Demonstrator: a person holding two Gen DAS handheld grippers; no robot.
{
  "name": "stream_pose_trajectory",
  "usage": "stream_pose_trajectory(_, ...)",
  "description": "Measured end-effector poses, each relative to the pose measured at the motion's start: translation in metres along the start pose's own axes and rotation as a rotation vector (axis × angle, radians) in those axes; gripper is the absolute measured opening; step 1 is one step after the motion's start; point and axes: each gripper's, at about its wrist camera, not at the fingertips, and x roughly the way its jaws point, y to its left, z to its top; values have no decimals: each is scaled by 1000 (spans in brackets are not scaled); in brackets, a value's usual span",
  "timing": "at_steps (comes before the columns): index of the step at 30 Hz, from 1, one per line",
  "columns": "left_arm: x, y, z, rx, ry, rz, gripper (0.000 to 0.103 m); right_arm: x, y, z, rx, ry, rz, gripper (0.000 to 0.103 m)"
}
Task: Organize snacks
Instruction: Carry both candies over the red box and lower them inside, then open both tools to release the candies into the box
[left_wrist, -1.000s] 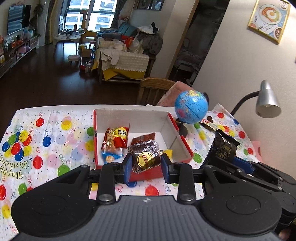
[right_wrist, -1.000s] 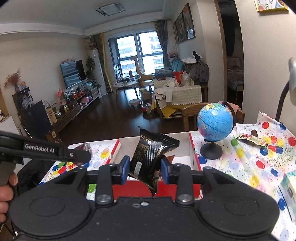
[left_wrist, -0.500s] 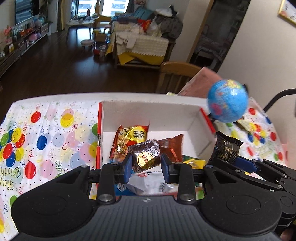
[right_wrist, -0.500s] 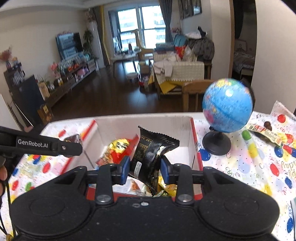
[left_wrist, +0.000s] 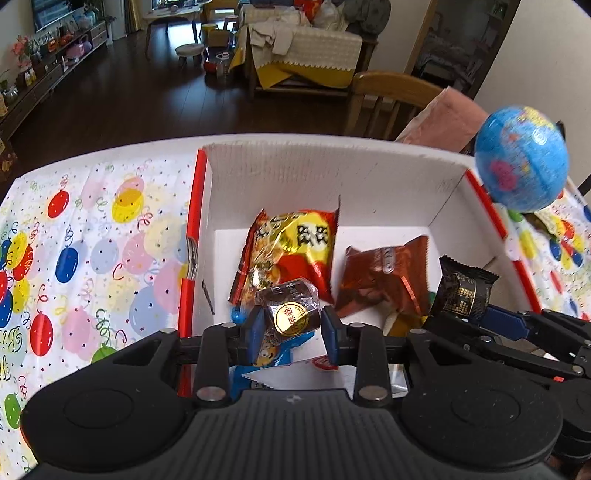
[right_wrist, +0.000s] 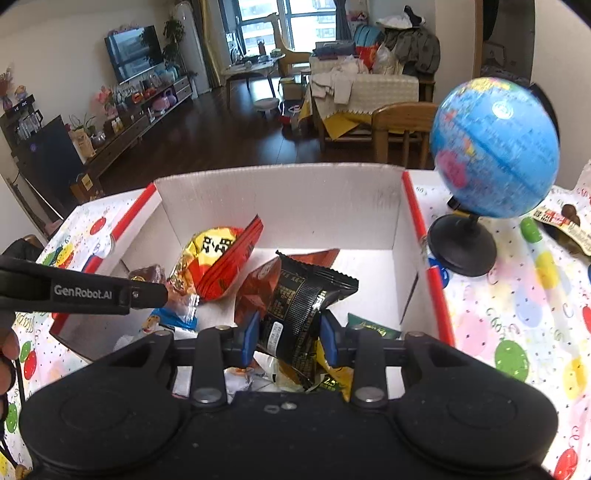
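A white box with red rims (left_wrist: 332, 177) (right_wrist: 280, 199) stands on the balloon tablecloth. Inside lie a red-and-yellow snack bag (left_wrist: 291, 247) (right_wrist: 218, 258), a brown packet (left_wrist: 384, 277) and other wrappers. My left gripper (left_wrist: 291, 325) is shut on a small dark-wrapped snack with a gold label (left_wrist: 291, 314), held low over the box's near left part. My right gripper (right_wrist: 291, 332) is shut on a black snack packet (right_wrist: 299, 306) (left_wrist: 461, 291), held over the box's near right part.
A blue globe on a black stand (right_wrist: 491, 155) (left_wrist: 521, 162) is just right of the box. More snack wrappers (right_wrist: 561, 221) lie right of the globe. A wooden chair (left_wrist: 391, 96) stands behind the table. A hand (right_wrist: 7, 354) shows at the left edge.
Both grippers have moved forward and down, from in front of the box to over its inside, each still holding its snack.
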Motion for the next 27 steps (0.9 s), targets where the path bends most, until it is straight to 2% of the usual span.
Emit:
stream_pose_trajectory(10,4,-8,-2,50,-28,25,32,10,-2,1,-8,30,7,35)
stream_pose_trajectory(19,-24,-12,-8,68,-63,14,33,-16,4,0,-8,-7,3,43)
stream_pose_trajectory(21,-33,-11,-11,65,-72,10,43,-25,7,0,-9,-22,1,45)
stream_pose_trajectory(23,-44,-10,-15,59,-89,-2,49,-36,10,-2,-10,-38,-3,48)
stream_pose_trajectory(27,-66,-10,-25,68,-114,-14,50,-57,17,-7,-12,-68,-8,51)
